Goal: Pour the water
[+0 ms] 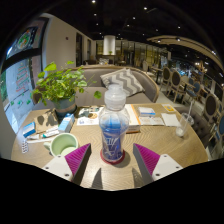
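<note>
There is a single view, from a wide-angle camera riding on the hand-held gripper (pixel 112 163) and looking forward along its two fingers, whose magenta pads (pixel 78 158) rise from the bottom of the picture. It sits low, just above the round light wooden table (pixel 170 148), facing level across it. The clear plastic water bottle with a white cap and blue label (pixel 113 124) stands very near, dead ahead, filling the middle. Behind the bottle the view runs over the tabletop to a grey sofa (pixel 118 78) and on into a dim room with ceiling lights. No second view shares this scene.
</note>
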Demonstrator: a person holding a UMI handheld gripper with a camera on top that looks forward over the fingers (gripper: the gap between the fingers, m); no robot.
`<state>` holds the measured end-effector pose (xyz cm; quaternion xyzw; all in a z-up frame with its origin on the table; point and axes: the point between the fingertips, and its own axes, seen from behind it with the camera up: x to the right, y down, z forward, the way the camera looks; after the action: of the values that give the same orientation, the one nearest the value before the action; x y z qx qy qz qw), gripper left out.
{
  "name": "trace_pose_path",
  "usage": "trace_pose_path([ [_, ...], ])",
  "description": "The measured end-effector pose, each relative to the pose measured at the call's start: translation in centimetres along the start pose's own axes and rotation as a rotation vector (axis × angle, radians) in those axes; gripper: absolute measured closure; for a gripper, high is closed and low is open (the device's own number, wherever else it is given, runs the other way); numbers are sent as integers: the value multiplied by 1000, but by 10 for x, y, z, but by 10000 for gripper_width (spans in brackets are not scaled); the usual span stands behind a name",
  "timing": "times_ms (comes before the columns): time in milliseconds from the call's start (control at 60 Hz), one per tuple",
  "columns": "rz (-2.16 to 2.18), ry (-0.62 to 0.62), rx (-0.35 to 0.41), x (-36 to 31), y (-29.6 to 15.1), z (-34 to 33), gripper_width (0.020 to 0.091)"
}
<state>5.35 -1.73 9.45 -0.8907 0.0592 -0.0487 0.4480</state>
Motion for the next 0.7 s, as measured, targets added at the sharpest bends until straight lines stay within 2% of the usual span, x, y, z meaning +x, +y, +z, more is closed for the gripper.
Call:
trace_pose_path([
  [267, -30, 5, -64, -25, 23, -134, 247],
  [467, -83, 4, -49, -40, 35, -211, 247],
  [700, -97, -6, -27, -49, 34, -250, 248],
])
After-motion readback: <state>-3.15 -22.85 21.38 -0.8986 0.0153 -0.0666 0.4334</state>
